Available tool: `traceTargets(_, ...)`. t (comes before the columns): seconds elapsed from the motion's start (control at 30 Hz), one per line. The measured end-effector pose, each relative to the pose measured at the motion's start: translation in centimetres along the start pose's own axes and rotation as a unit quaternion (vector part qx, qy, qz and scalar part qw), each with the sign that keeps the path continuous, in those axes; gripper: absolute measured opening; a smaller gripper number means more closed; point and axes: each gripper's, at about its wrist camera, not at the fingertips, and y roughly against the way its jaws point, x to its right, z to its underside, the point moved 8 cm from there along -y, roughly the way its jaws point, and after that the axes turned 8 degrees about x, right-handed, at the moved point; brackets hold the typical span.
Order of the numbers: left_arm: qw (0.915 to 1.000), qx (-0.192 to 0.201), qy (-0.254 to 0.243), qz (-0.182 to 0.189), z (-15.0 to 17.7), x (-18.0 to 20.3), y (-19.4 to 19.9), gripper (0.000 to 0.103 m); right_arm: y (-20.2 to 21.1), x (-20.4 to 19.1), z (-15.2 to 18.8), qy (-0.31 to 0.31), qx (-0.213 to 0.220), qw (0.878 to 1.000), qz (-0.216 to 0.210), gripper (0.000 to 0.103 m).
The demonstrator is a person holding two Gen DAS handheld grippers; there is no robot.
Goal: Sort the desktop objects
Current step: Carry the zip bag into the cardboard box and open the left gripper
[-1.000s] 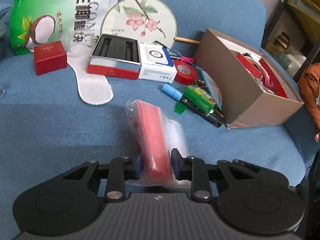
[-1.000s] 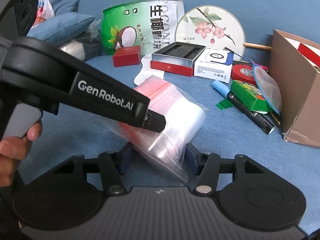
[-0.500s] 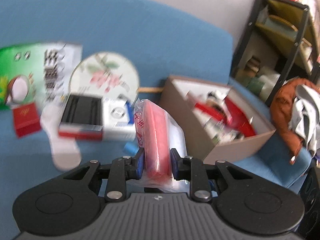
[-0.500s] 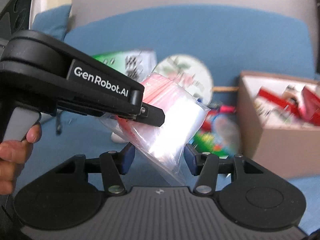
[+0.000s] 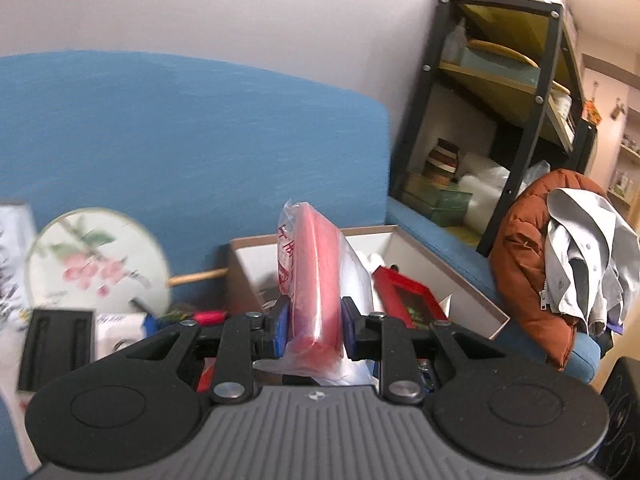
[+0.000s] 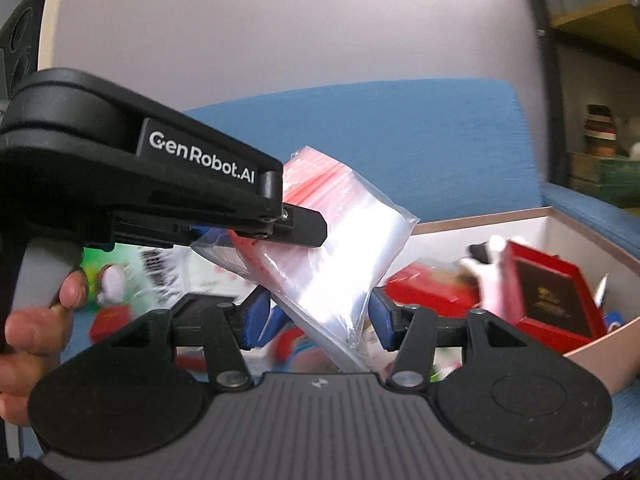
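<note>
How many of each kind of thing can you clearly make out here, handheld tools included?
Tools: 2 (left tool, shut on the plastic bag; right tool, open)
Plastic bag: 1
Cardboard box: 1
Red case in the box: 1
Round fan: 1
Total: 6; the rest is too blurred.

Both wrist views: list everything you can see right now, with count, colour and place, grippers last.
Pack of zip bags: one, clear with red strips, held in the air in front of the box.
Cardboard box: one, brown outside and white inside, on the blue seat, open.
Red case: one, red with a dark panel, inside the box.
Round fan: one, white with pink flowers, against the backrest.
Black tray: one, far left on the seat.
Jackets: two, rust and grey, heaped at right.
Shelf unit: one, black frame, behind.
Left gripper: shut on the pack.
Right gripper: open, empty.
</note>
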Motion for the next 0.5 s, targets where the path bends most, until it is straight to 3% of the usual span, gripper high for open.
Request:
traceTargets(0.33, 0.9996, 0.005, 0.011, 0.024, -1.1, 0.3, -9.8, 0.030, -5.4, 6.0, -1.0, 0.017, -0.004, 0.998, 0.059, 0.053)
traceTargets(0.4, 0.9998, -0.007, 0.016, 0.012, -0.6, -0.2, -11.4, 0.042, -7.5, 6.8, -0.4, 0.044, -0.024, 0.996, 0.077, 0.055)
traceTargets(0.43, 0.9997, -0.013, 0.018, 0.010, -0.4, -0.4, -11.8, 0.062, -7.7, 7.0, -0.1, 0.053, -0.035, 0.994, 0.088, 0.056)
traceTargets(0.47, 0.9998, -0.012, 0.017, 0.006, -0.3, -0.5, -11.7, 0.080, -7.7, 7.2, 0.3, 0.058, -0.039, 0.993, 0.096, 0.063)
traceTargets(0.5, 1.0000, 0.001, 0.009, 0.001, -0.2, -0.5, -11.1, 0.085, -7.4, 7.1, 0.5, 0.058, -0.031, 0.993, 0.100, 0.075)
